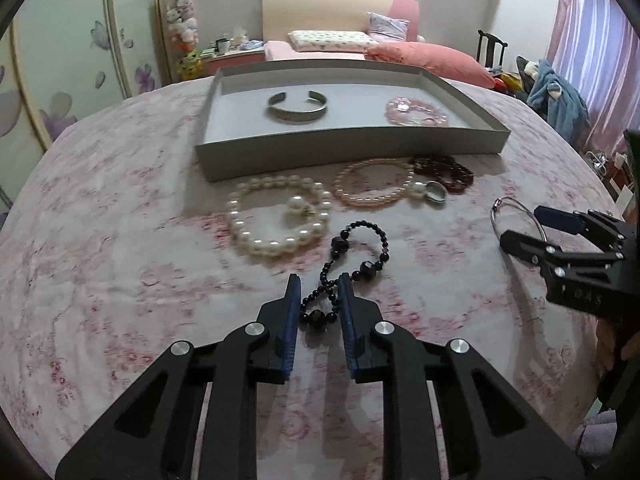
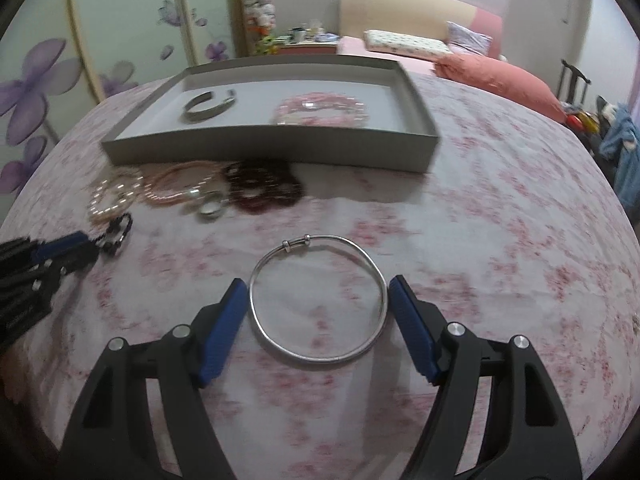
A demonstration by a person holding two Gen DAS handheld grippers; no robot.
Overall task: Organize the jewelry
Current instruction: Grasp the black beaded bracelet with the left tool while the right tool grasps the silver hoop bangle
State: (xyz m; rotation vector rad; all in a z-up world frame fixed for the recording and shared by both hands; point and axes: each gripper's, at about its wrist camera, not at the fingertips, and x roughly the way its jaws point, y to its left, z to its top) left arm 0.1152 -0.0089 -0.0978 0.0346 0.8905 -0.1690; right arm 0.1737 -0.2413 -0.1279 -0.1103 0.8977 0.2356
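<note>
Grey tray [image 1: 460, 98] already holds a silver cuff [image 1: 297, 107] and pink bracelet [image 1: 416, 111]. Left gripper [image 1: 320, 296] straddles the black bead strand [image 1: 360, 256], right gripper [image 2: 316, 312] the silver bangle [image 2: 318, 300]; both unclenched. Pearl bracelets remain outside.

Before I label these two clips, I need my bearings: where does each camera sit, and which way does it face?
Left wrist view: on the left gripper, facing the tray and far bed; its fingers straddle the black bead strand; the right gripper shows at right.
Right wrist view: on the right gripper, same direction; its open fingers flank the silver bangle; the left gripper shows at left.
Shared: tray, cuff, pink bracelet, pearls.
</note>
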